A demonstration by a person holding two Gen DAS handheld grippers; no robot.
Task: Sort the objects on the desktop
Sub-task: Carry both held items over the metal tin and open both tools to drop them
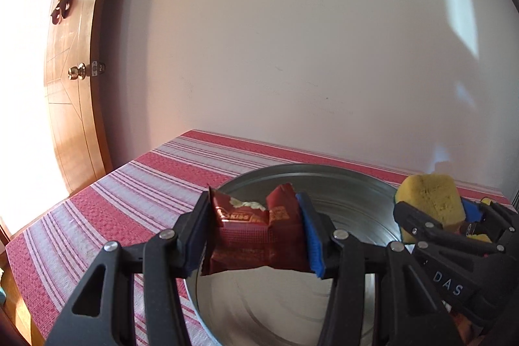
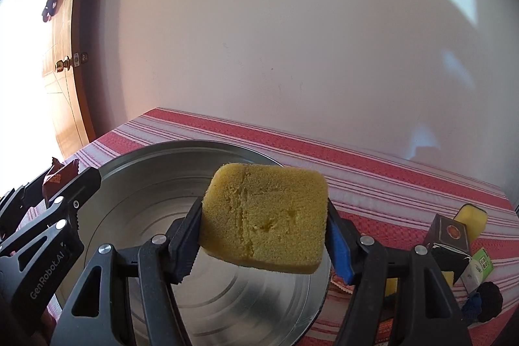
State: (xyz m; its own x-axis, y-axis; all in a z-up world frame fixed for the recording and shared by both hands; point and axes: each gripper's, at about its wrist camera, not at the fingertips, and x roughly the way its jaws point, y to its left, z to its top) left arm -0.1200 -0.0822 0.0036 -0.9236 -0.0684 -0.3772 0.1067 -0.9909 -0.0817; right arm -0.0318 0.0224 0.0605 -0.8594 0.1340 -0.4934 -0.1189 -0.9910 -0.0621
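A: The left gripper has its fingers pinched on a red snack packet, the blue pads biting into its two ends so the wrapper bulges between them. Why would it be held up there?

B: It hangs above the round metal tray, which lies on the red-striped tablecloth. A fair guess is that the tray is the sorting spot, so the packet is carried over the rim before being let go.

A: And the other hand?

B: In the right wrist view the right gripper is clamped on a yellow sponge, gripped by its short sides and tilted, the broad face turned toward the camera. The soft foam gives a little at the pads, which likely keeps it from slipping. It too sits over the tray, toward the tray's 3 o'clock side, while the packet is nearer 9 o'clock.

A: So both loads arrive together?

B: It looks that way: each gripper shows at the edge of the other's view, close side by side but not touching. The tray seems bare inside, so neither thing has been dropped yet.

A: What is left on the cloth?

B: At about 4 o'clock from the tray, a cluster waits: a dark box, a second sponge behind it, a small green-and-white carton and something dark and fuzzy, too blurred to name. Those probably come next.

A: Any risk?

B: Releasing side by side, the sponge may bounce.
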